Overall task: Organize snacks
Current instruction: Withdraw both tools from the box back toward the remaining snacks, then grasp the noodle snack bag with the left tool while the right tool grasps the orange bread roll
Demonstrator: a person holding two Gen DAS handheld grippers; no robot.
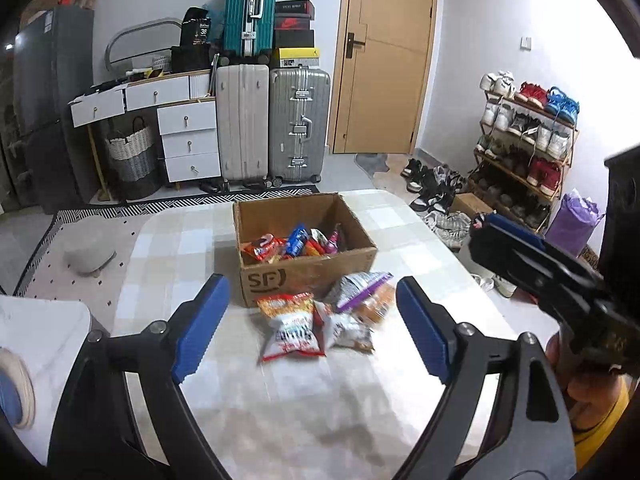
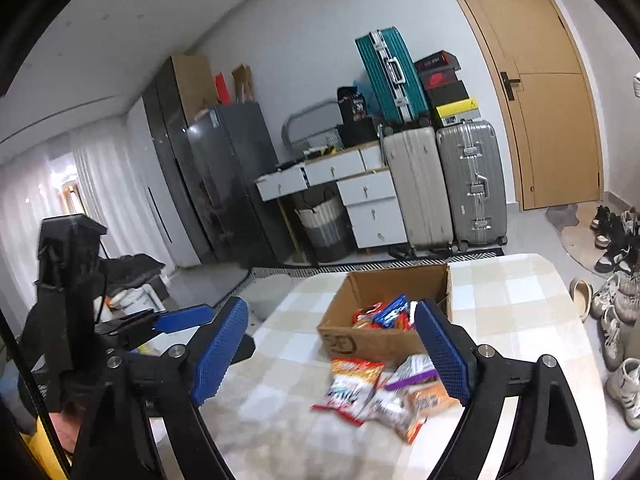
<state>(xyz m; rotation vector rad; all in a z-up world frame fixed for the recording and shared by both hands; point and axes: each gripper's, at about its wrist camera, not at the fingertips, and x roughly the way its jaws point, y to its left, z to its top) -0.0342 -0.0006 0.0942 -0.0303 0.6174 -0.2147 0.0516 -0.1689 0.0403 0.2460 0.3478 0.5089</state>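
We see the snack packets (image 1: 320, 320) lying in a loose heap on the tabletop (image 1: 180, 248), just in front of the near wall of the cardboard box (image 1: 308, 276). More snacks fill the bottom of that open-topped box, which sits toward the far end of the tabletop, near its far edge. A broad bare stretch of checked cloth lies between the heap and us, and free strips run along both sides of the box.

Our left hand-held gripper (image 1: 312, 328) hangs above the near side of the heap, its blue pads spread wide with nothing between them. Our right hand-held gripper (image 2: 332, 356) is likewise open and empty, above the heap and the box's near corner.

Beyond the far edge we see a patterned rug (image 1: 160, 204), then suitcases (image 1: 272, 120) and a white drawer unit (image 1: 188, 136) against the wall. Shoes (image 2: 616, 304) crowd the floor along the tabletop's right edge.
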